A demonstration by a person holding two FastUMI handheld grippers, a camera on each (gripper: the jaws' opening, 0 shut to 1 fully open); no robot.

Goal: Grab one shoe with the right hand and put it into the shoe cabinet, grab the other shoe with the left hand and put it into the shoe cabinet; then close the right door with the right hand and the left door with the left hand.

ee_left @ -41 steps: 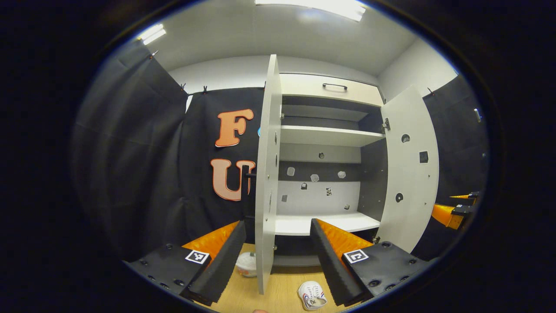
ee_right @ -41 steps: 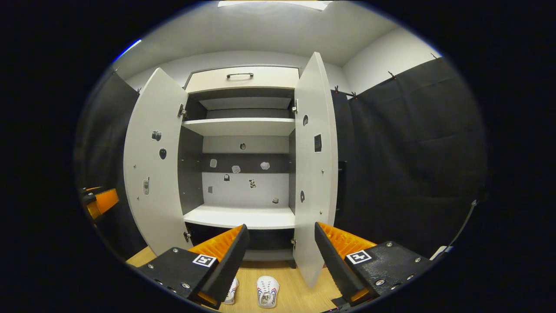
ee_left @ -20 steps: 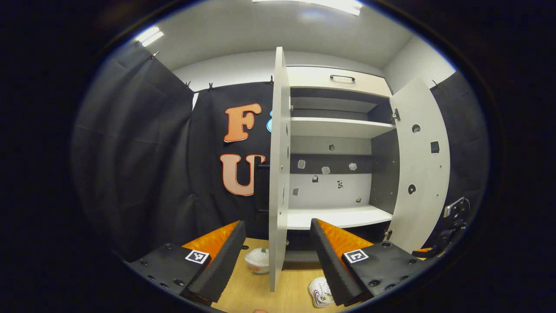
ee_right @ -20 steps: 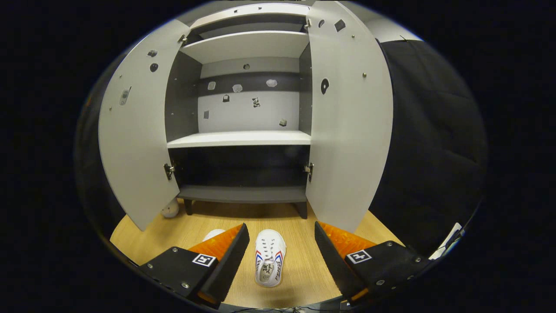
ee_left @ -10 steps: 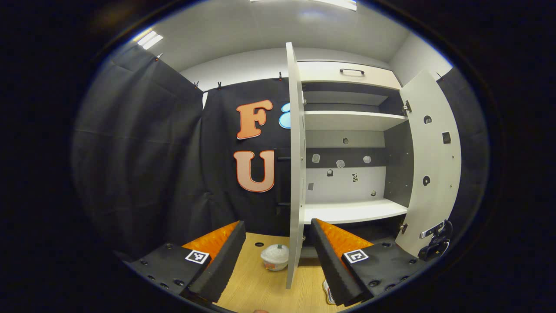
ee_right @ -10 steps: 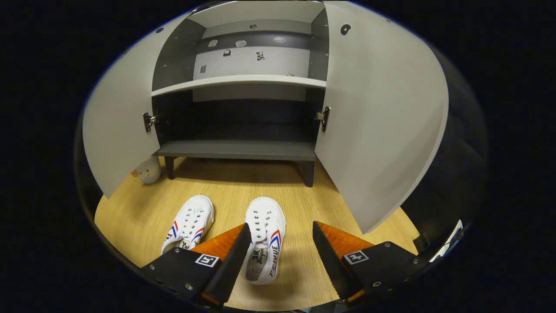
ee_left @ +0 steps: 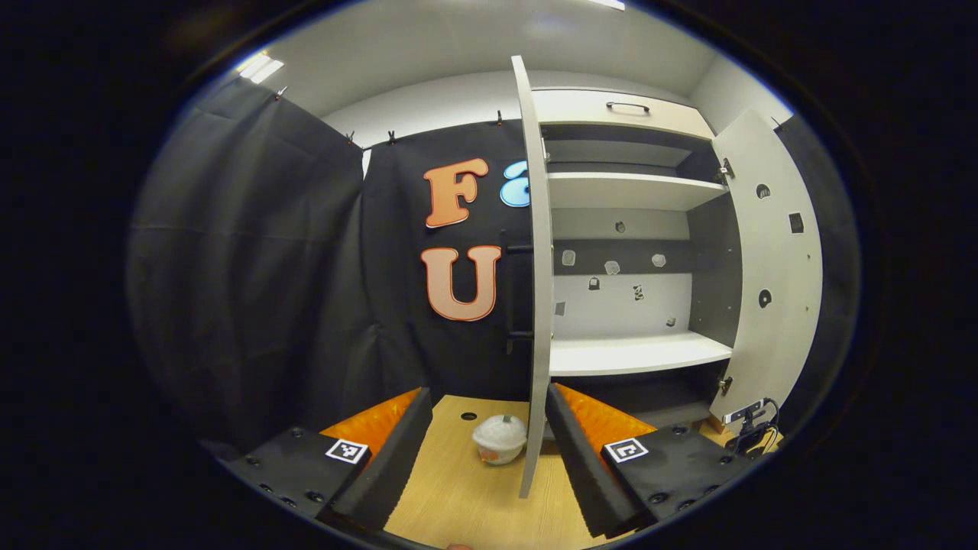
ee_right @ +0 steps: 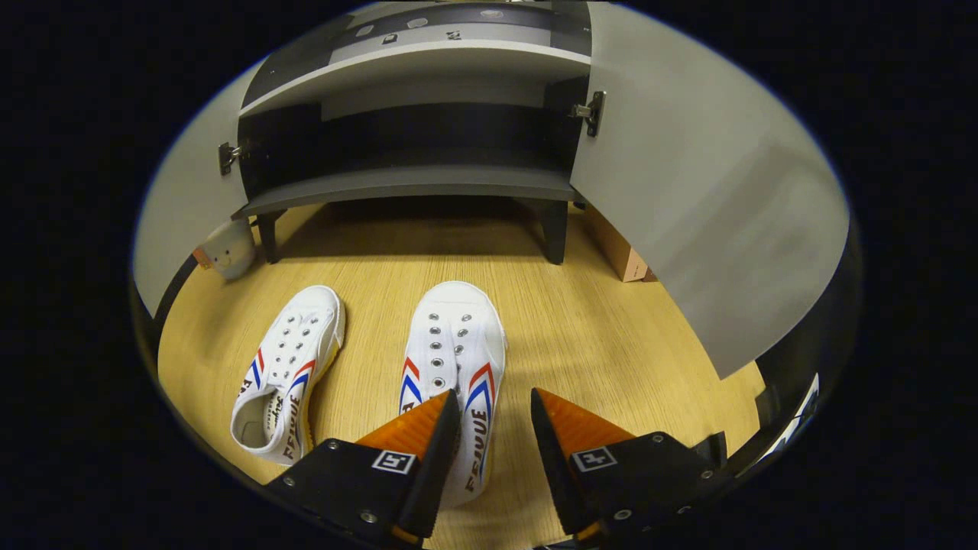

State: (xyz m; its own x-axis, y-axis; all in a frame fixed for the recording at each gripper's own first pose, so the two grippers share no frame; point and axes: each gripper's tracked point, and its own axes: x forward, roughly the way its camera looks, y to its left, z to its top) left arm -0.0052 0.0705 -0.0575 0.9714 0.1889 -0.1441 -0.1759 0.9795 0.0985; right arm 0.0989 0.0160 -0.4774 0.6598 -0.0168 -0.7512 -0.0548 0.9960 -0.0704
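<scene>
While the left gripper (ee_left: 485, 451) hangs open by the cabinet's left door (ee_left: 537, 290), the right gripper (ee_right: 493, 435) straddles the right-hand shoe's (ee_right: 456, 359) outer wall on the floor, seemingly not yet gripping, so closing comes next.

The left gripper (ee_left: 483, 451) was level, fingers spread; the right gripper (ee_right: 493, 451) pointed downward (fingers likewise apart, gripping nothing).

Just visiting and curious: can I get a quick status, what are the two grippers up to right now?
Right gripper open, straddling the right shoe's side wall. Left gripper open, idle by the left door. Left shoe on floor. Cabinet open, nothing in the way.
</scene>
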